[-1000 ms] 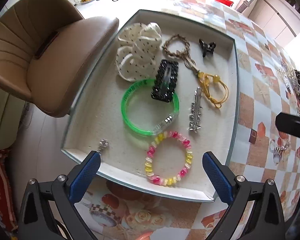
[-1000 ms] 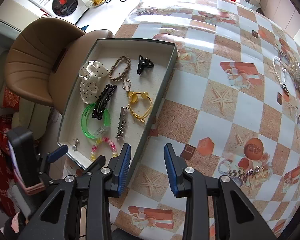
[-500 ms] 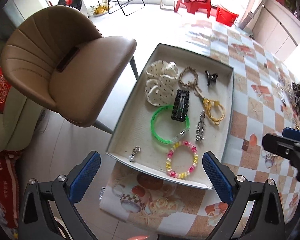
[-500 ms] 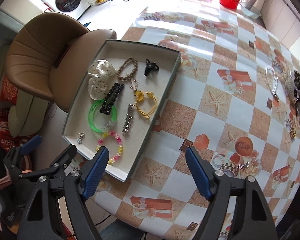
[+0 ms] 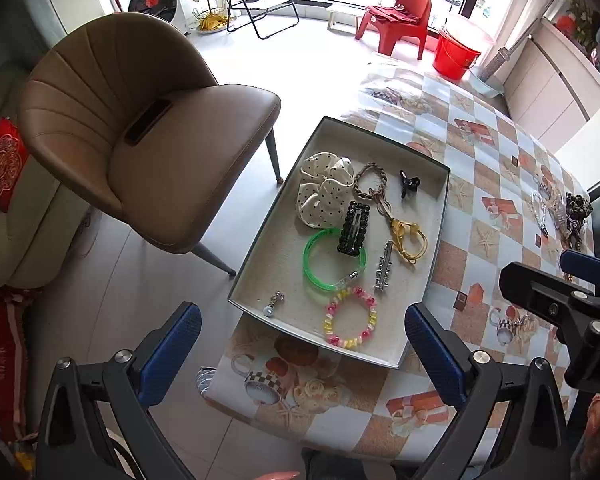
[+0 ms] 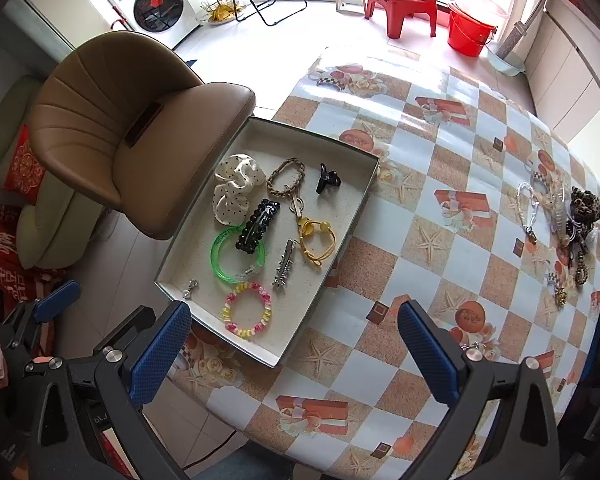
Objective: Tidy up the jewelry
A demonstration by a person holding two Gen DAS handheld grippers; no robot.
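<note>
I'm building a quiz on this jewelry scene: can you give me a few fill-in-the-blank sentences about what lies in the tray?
1. The black sequined clip lies across the ____ bangle.
2. The white scrunchie has black ____.
3. The pink and yellow bead bracelet lies at the tray's ____ end.

Missing words: green; dots; near

Tray on table left edge, chair beside; jewelry pile far right.

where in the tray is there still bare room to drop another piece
Bare strip along the tray's chair-side wall, between the scrunchie and small charm; another beyond the black claw clip. The middle is crowded.
</note>
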